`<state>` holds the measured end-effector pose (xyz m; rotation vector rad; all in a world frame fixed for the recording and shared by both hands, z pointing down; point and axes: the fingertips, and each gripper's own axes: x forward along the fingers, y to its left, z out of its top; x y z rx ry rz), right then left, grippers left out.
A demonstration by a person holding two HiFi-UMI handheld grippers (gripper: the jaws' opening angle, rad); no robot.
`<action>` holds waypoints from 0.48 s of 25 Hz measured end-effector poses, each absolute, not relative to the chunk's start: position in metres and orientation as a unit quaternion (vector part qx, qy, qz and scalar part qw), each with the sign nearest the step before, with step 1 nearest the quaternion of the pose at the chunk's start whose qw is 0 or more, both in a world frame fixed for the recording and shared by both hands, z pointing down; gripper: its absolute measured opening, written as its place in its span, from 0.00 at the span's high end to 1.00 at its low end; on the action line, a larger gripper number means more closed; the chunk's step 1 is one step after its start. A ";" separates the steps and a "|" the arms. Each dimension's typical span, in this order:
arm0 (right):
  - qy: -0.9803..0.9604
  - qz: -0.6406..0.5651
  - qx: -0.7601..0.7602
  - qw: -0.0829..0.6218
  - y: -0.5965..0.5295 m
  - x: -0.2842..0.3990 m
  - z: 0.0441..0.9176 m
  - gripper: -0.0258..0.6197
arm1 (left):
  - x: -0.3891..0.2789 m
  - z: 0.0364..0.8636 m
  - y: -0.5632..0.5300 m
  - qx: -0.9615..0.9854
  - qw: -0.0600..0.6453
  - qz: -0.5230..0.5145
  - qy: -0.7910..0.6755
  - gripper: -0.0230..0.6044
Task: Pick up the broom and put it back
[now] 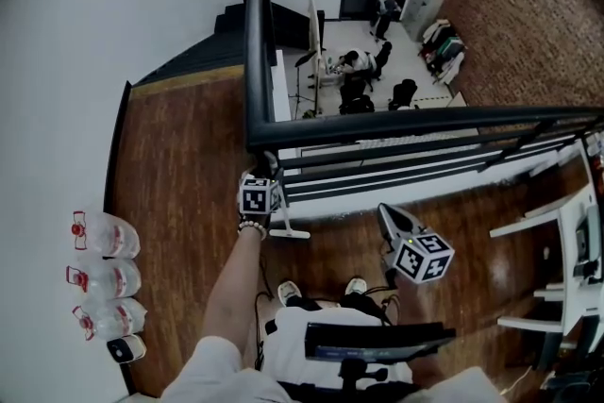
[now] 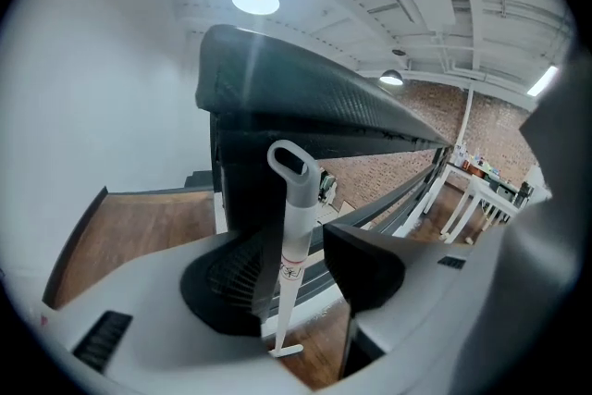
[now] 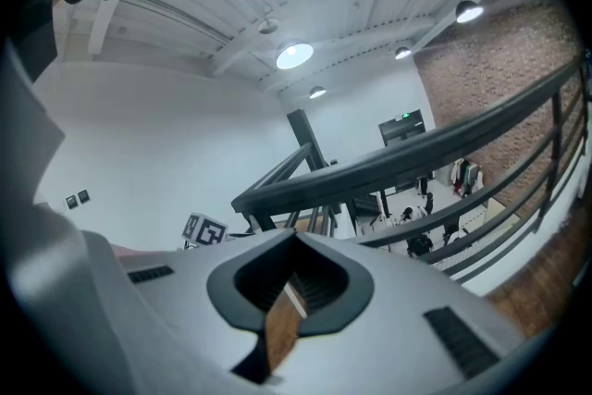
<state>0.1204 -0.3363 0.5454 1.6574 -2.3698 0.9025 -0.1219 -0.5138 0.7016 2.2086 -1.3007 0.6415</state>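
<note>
Broom (image 2: 294, 231) stands between spread fingers (image 2: 365, 268) of left gripper (image 2: 298, 280).

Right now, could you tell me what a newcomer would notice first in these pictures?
A black metal railing edges the wooden floor above a lower room. By its corner post stands the pale grey broom with a looped handle, between the open jaws of the left gripper. Clear plastic bottles with red labels line the white wall at left.
</note>
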 end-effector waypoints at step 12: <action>-0.823 0.297 0.481 0.058 -0.335 0.110 0.541 0.94 | -0.113 0.643 -0.395 0.825 0.307 0.061 -0.471 0.96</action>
